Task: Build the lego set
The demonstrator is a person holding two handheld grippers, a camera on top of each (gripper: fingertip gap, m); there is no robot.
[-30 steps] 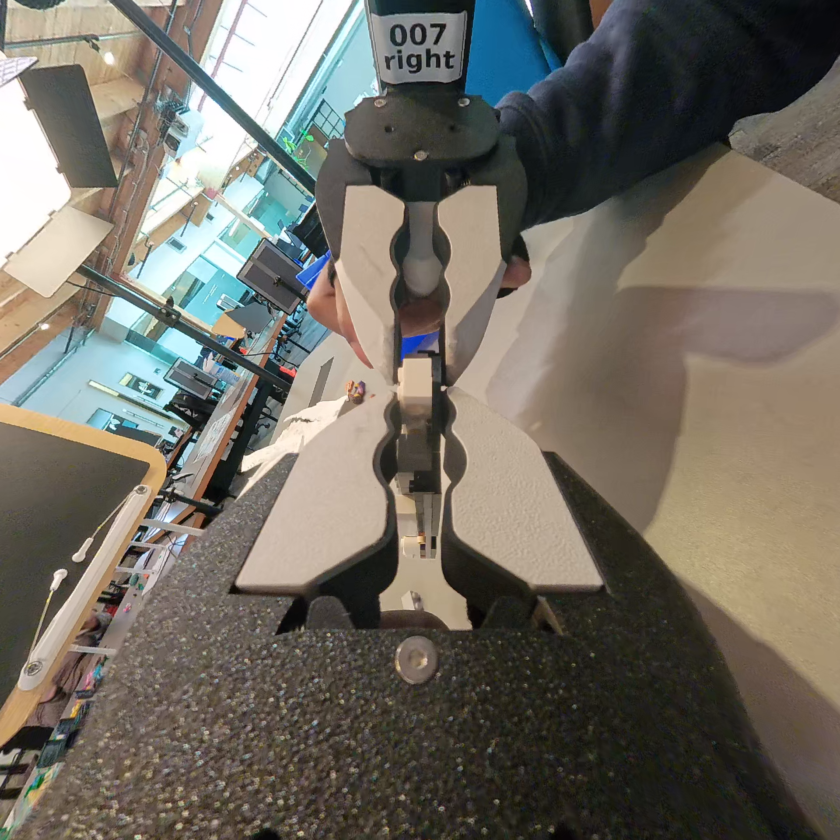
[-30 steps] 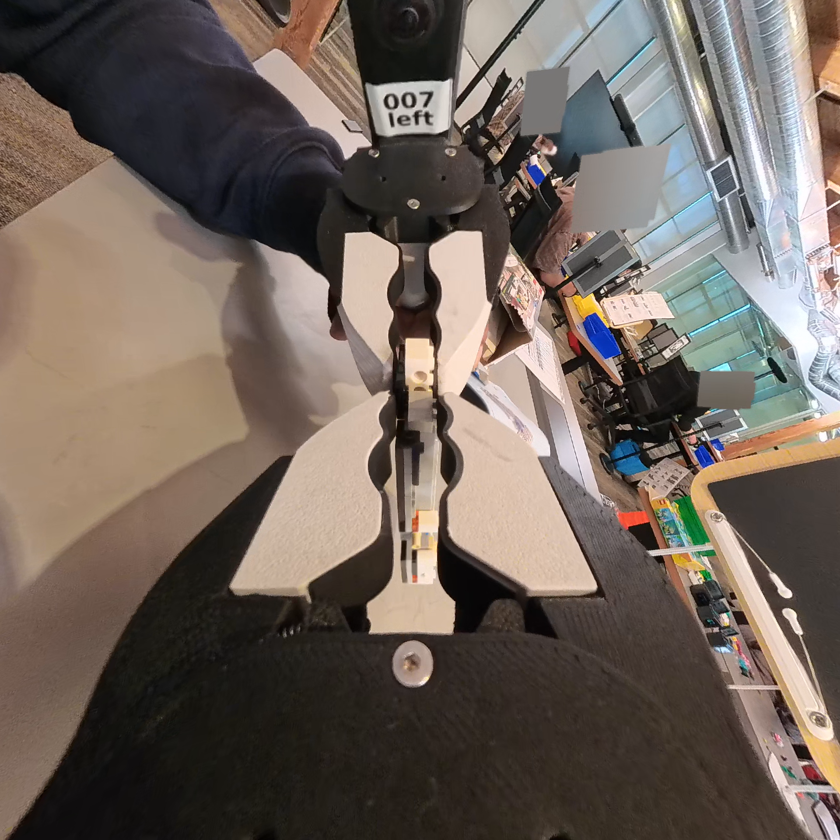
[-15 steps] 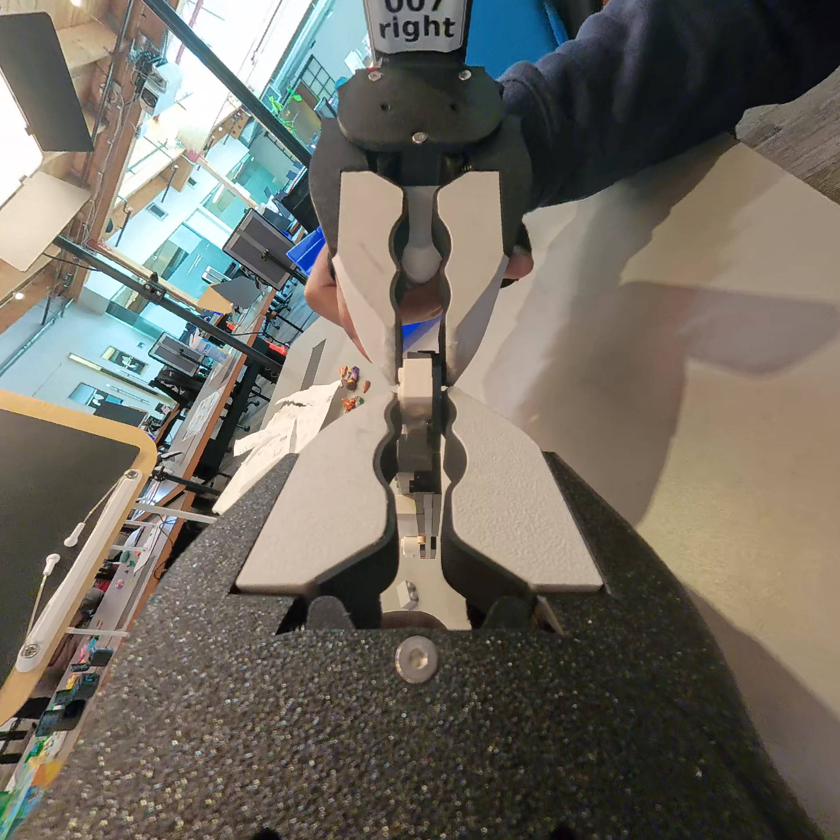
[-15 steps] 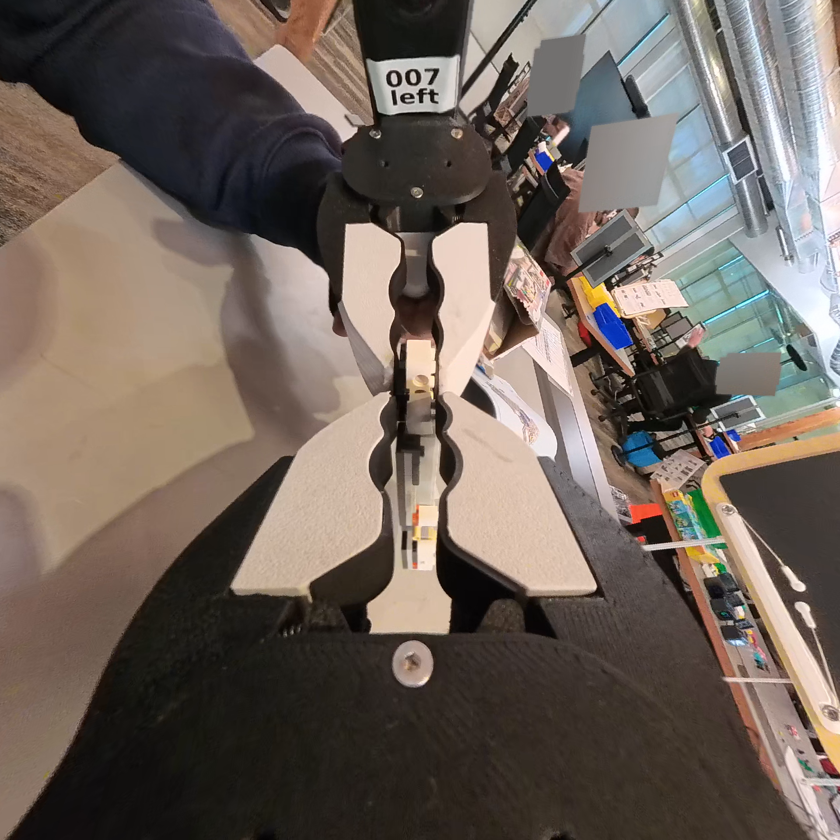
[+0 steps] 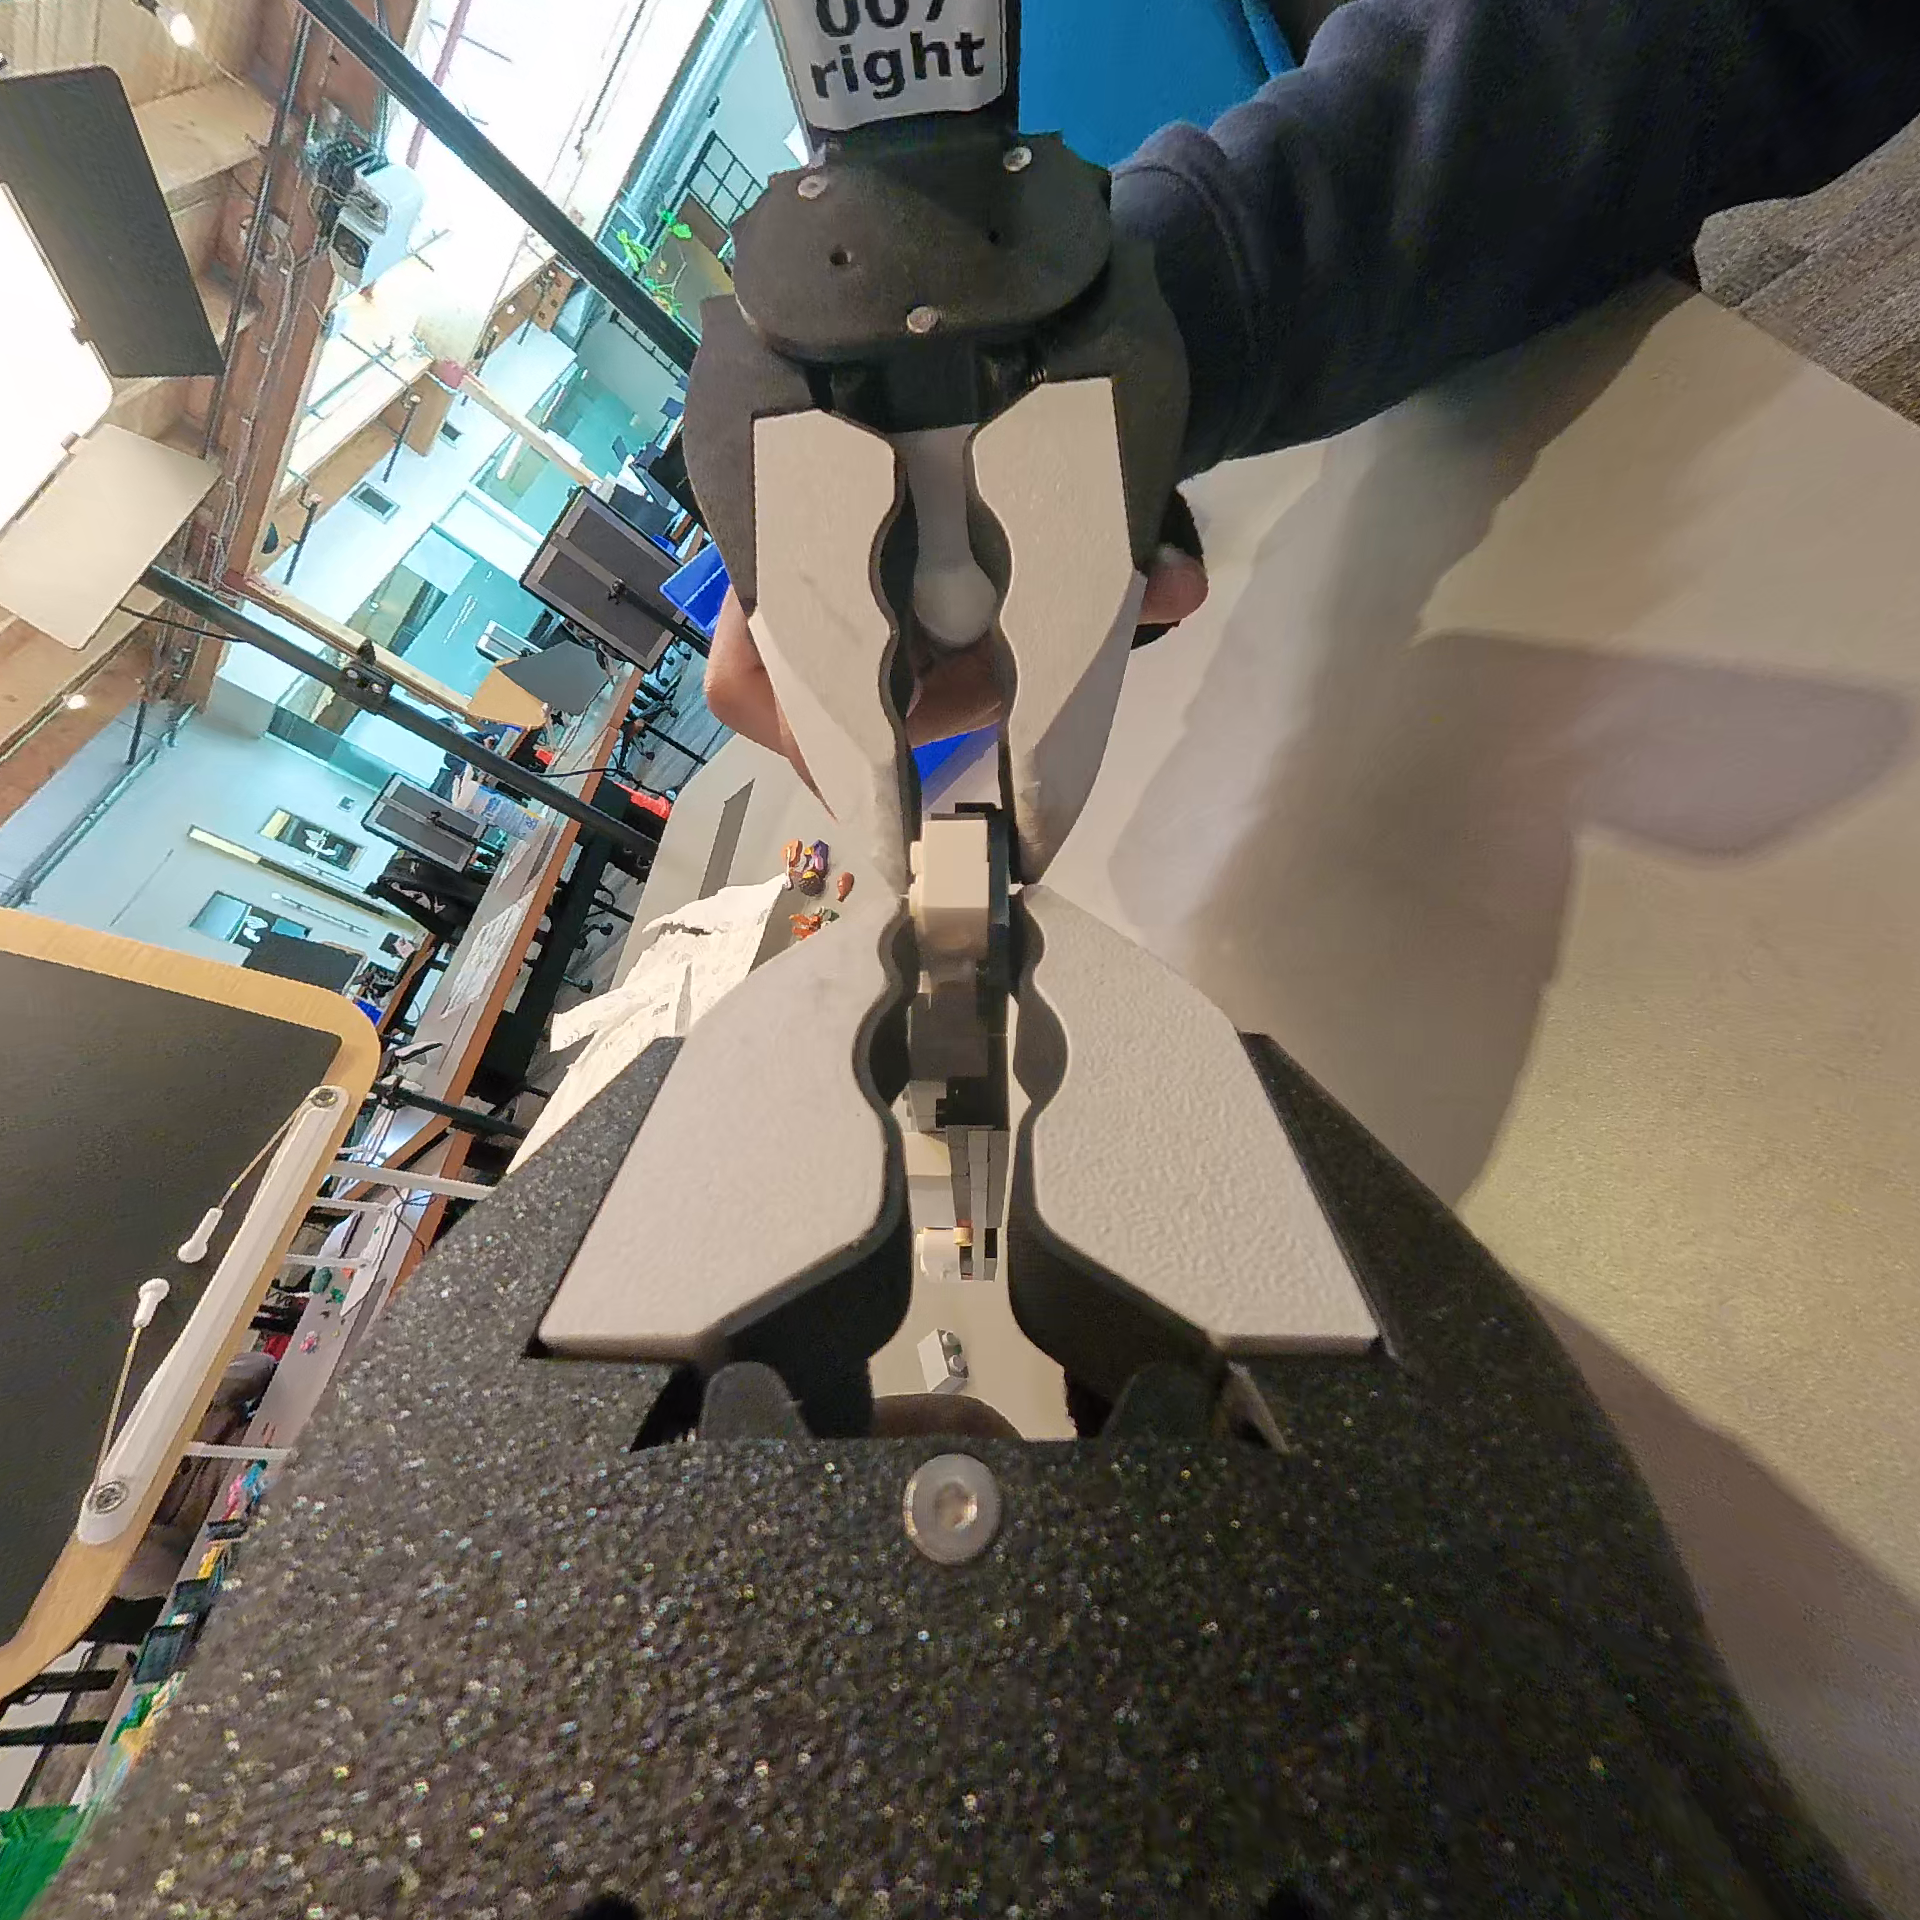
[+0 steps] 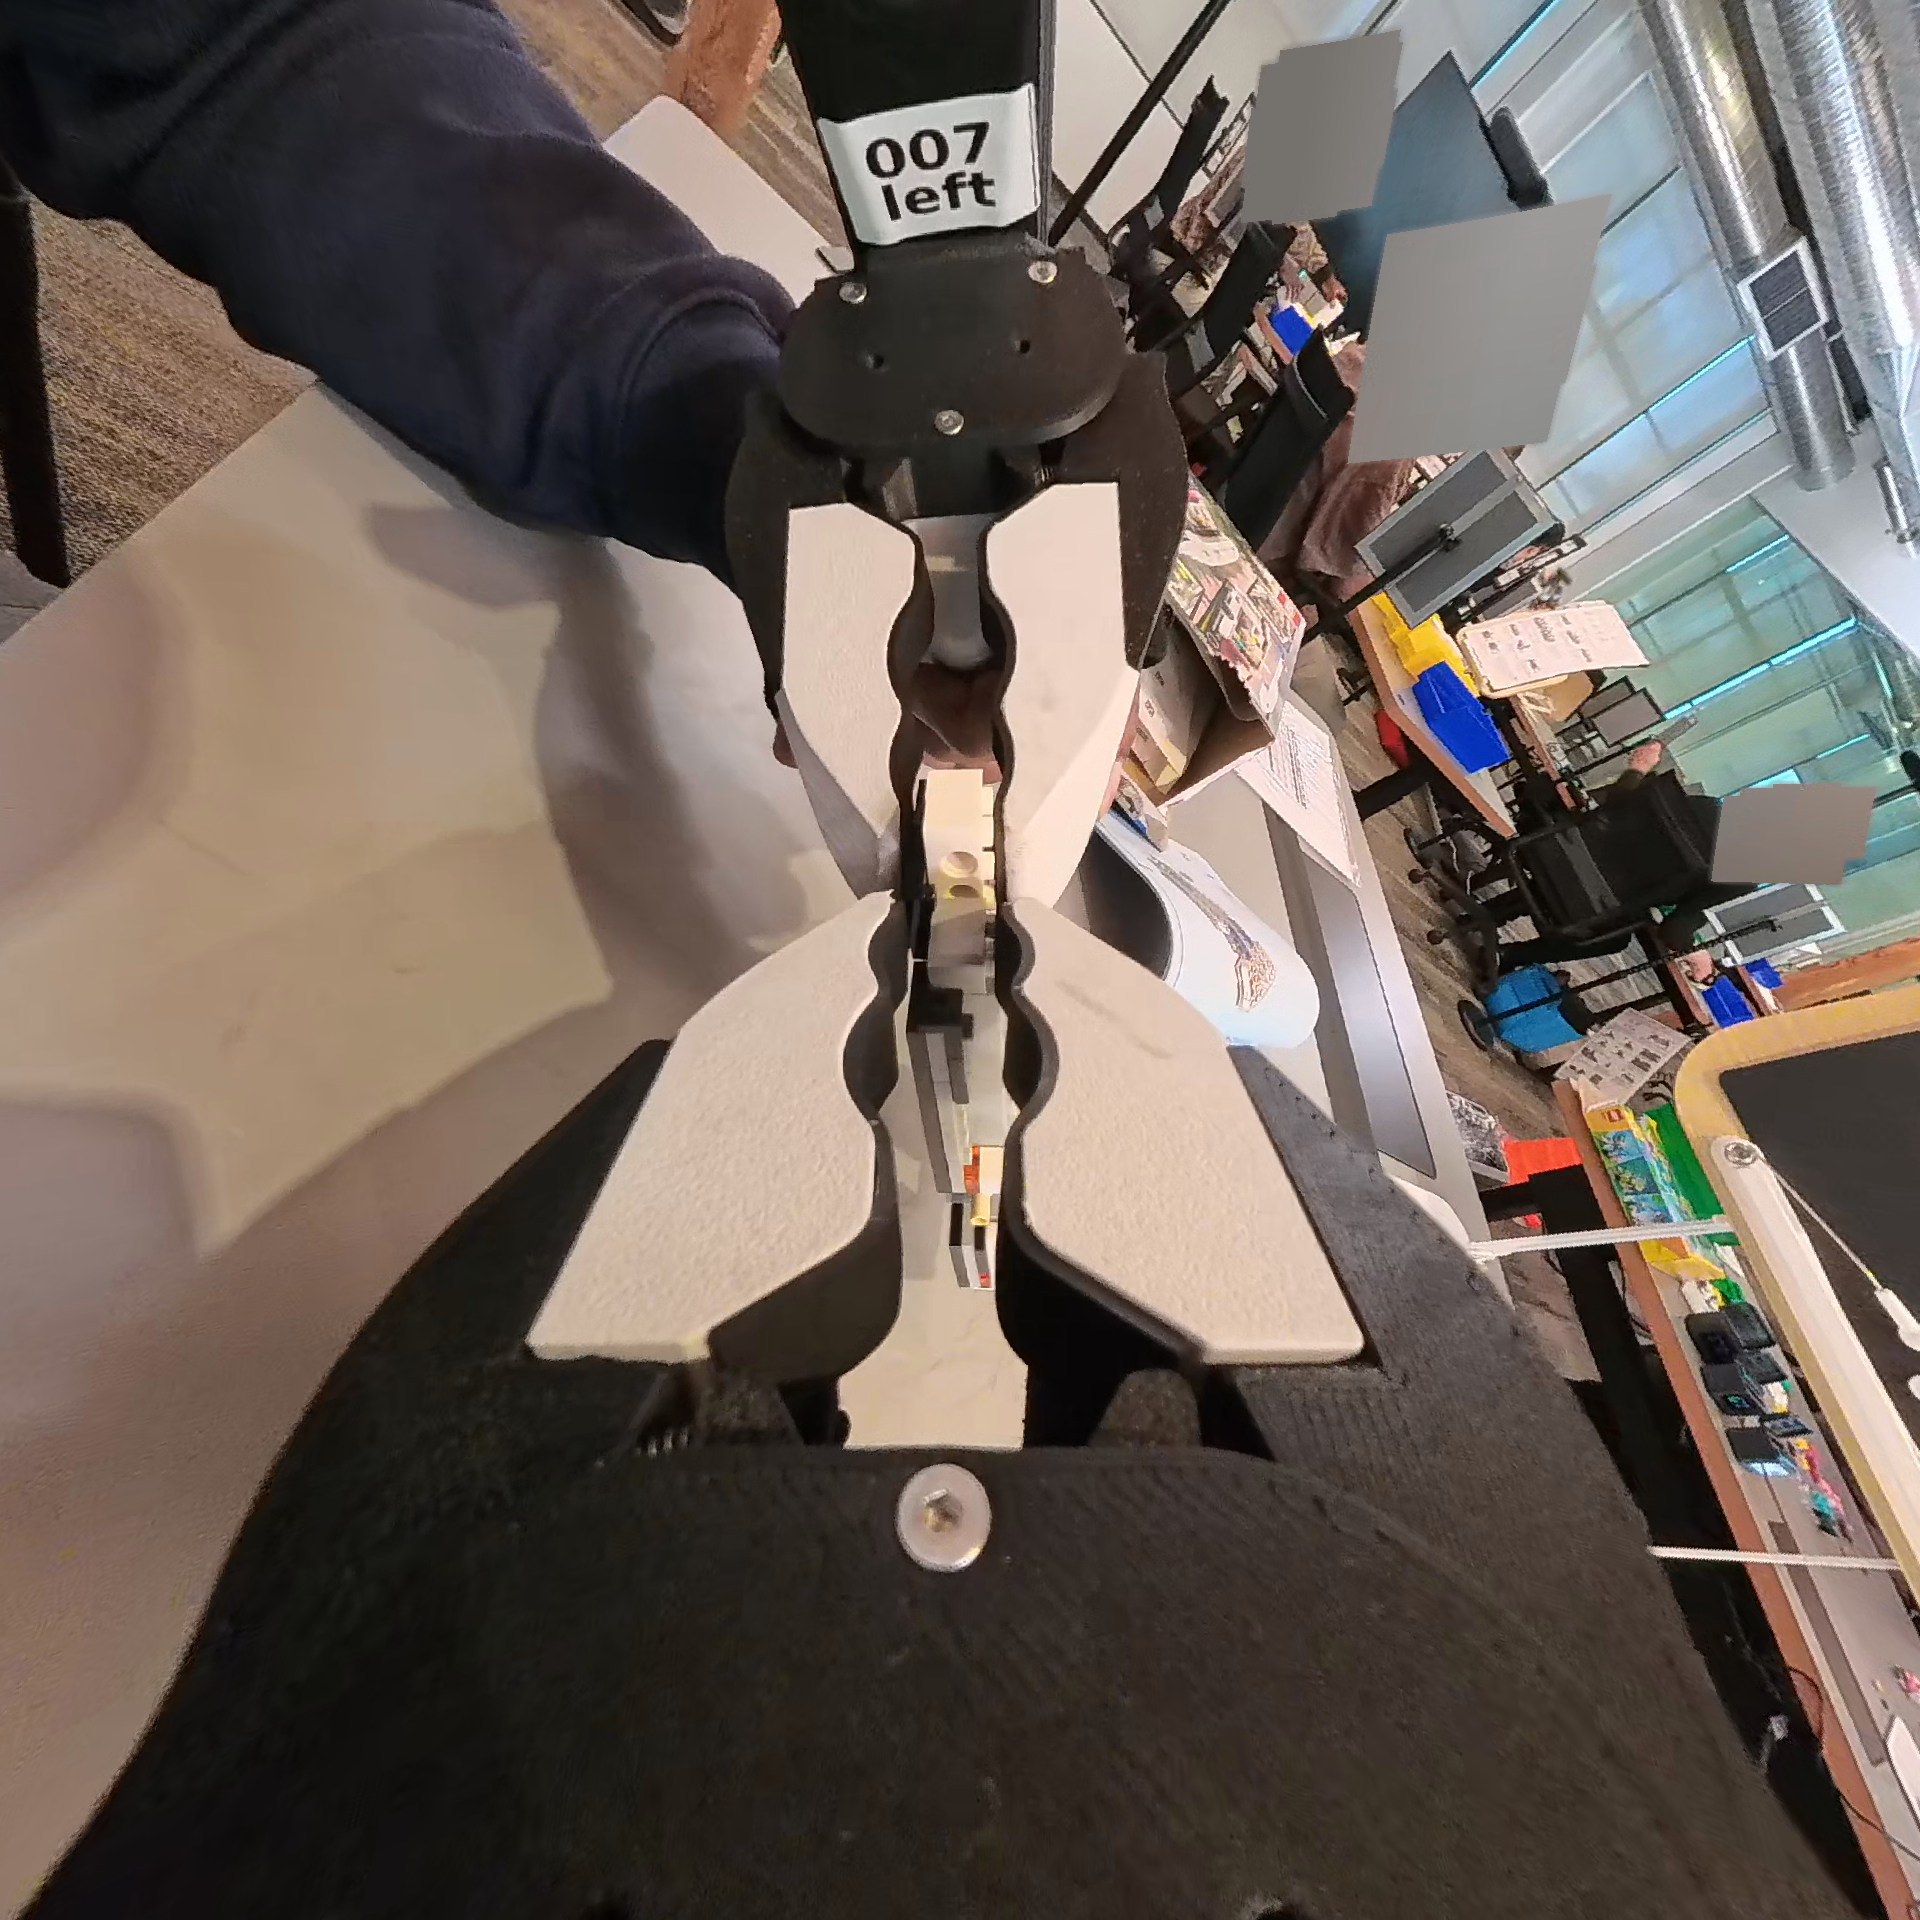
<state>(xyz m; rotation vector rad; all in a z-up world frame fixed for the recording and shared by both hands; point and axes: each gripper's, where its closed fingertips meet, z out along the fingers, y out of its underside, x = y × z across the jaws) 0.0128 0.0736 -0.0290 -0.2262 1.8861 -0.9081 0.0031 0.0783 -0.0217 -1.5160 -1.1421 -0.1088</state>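
brick build [image 5: 951, 904] | white, grey, black; long, narrow | left claw [image 5: 956, 925], right claw [image 6: 956, 914] clamped on opposite ends

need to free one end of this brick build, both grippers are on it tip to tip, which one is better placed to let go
Probably right. The left gripper clamps the long grey and black body of the brick build; the right gripper pinches mostly the white end block, so left would carry more of it.

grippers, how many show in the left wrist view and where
2: the left gripper at the bottom, shut on a brick assembly, and the right gripper facing it from the top, shut on the same assembly's far end.
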